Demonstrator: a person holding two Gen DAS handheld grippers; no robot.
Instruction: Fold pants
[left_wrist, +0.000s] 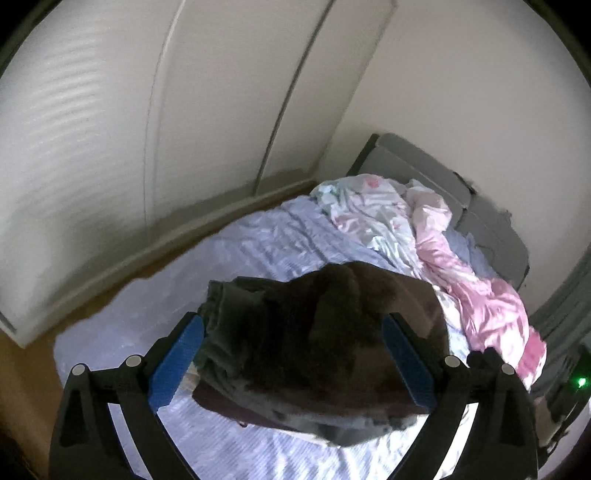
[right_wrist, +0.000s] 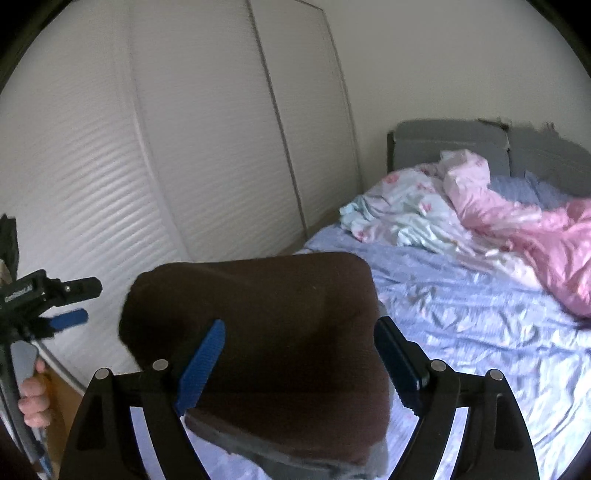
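Blue-padded fingers (left_wrist: 177, 363) of left gripper (left_wrist: 291, 343) spread wide around dark brown pants (left_wrist: 317, 332), gripping nothing.

Bundled pants lying on lilac sheet (left_wrist: 258, 240) just ahead, between both sets of fingers; right gripper (right_wrist: 295, 354) likewise wide open, astride the same soft, fleecy heap, likely poised for a fold. Rumpled pink duvet (right_wrist: 535, 240) farther ahead and right, against grey padded headboard (right_wrist: 450, 144). Slatted white wardrobe doors (right_wrist: 110, 184) to the left.
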